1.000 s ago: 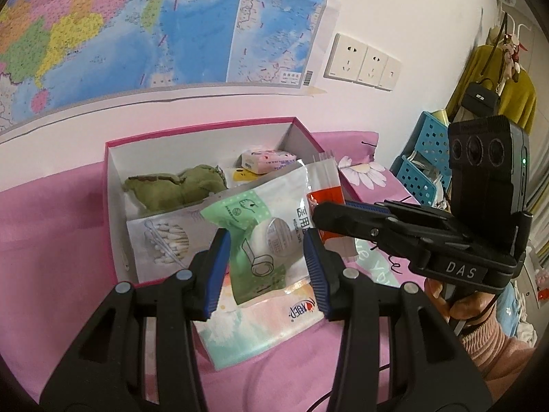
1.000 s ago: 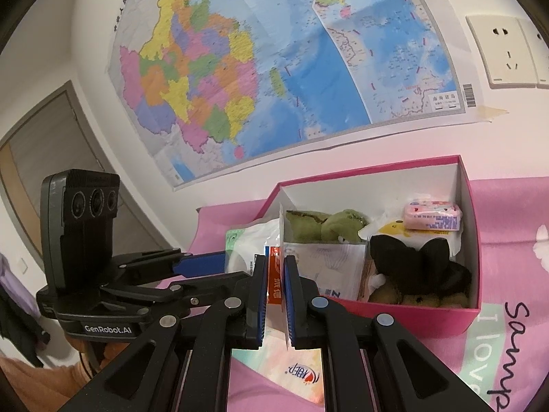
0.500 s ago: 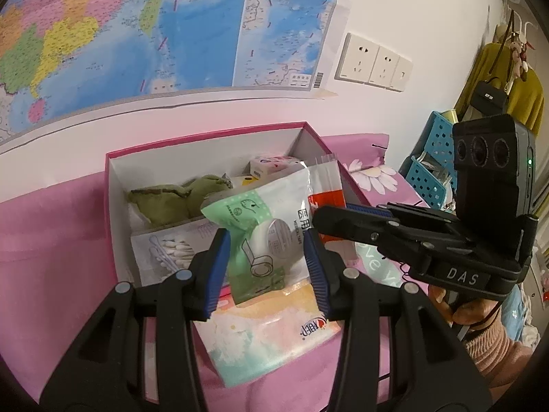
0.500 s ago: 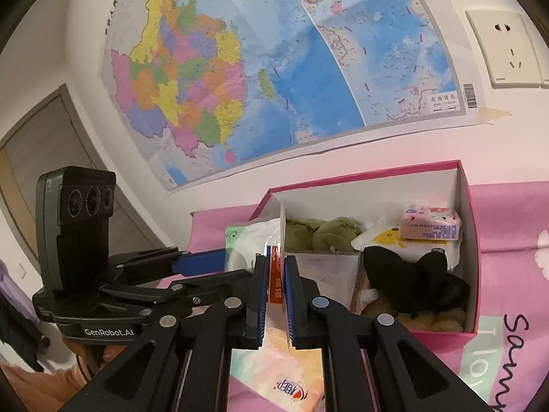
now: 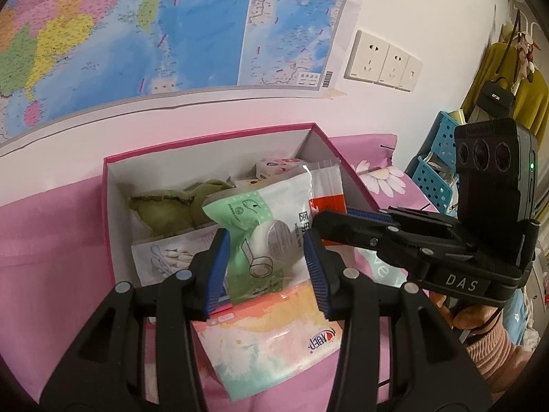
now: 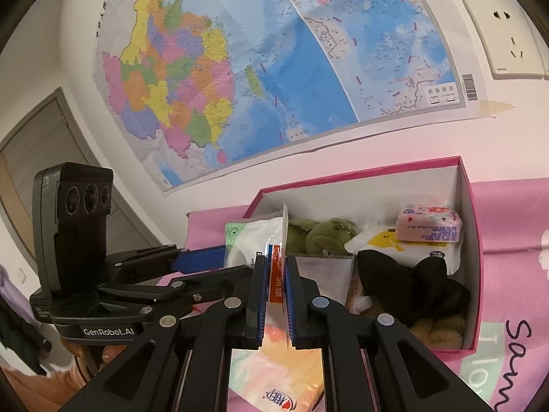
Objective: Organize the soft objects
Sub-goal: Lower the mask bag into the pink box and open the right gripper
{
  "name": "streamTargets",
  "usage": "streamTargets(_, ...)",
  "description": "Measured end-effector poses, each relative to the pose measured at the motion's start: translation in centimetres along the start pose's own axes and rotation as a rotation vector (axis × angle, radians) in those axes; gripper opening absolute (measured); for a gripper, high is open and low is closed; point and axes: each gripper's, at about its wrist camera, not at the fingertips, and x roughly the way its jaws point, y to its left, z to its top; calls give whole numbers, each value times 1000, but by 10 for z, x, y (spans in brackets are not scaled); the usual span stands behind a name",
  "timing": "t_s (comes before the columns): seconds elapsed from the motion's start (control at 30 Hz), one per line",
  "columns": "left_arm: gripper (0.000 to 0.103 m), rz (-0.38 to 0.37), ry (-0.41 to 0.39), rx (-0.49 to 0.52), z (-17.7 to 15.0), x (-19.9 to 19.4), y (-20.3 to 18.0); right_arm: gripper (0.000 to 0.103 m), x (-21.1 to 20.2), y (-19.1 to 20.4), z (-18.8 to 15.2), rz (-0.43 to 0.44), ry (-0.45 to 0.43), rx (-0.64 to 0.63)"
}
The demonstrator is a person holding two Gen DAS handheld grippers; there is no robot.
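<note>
My left gripper (image 5: 266,267) is shut on a green and white tape packet (image 5: 260,237) and holds it over the front of the pink box (image 5: 206,137). My right gripper (image 6: 276,295) is shut on a flat orange and clear sachet (image 6: 277,274), also seen in the left wrist view (image 5: 326,195), beside the tape packet. The box (image 6: 475,240) holds a green plush (image 5: 164,209), a cotton swab packet (image 5: 164,257), a black plush (image 6: 405,281), a pink tissue pack (image 6: 429,226) and a yellow-print pack (image 6: 381,243). A pastel tissue pack (image 5: 274,336) lies on the pink cloth below both grippers.
A wall map (image 5: 137,34) and power sockets (image 5: 384,61) are behind the box. Blue baskets (image 5: 435,178) and hanging clothes (image 5: 507,68) stand at the right. A grey door (image 6: 31,158) is at the left in the right wrist view.
Both grippers have lifted their packets and moved closer to the box. The pastel tissue pack now lies lower in both views.
</note>
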Motion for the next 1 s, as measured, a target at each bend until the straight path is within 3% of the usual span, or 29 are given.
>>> streamTargets(1.0,46,34,20,-1,20,15,-4,10,2,-15,9,-7,-14,32)
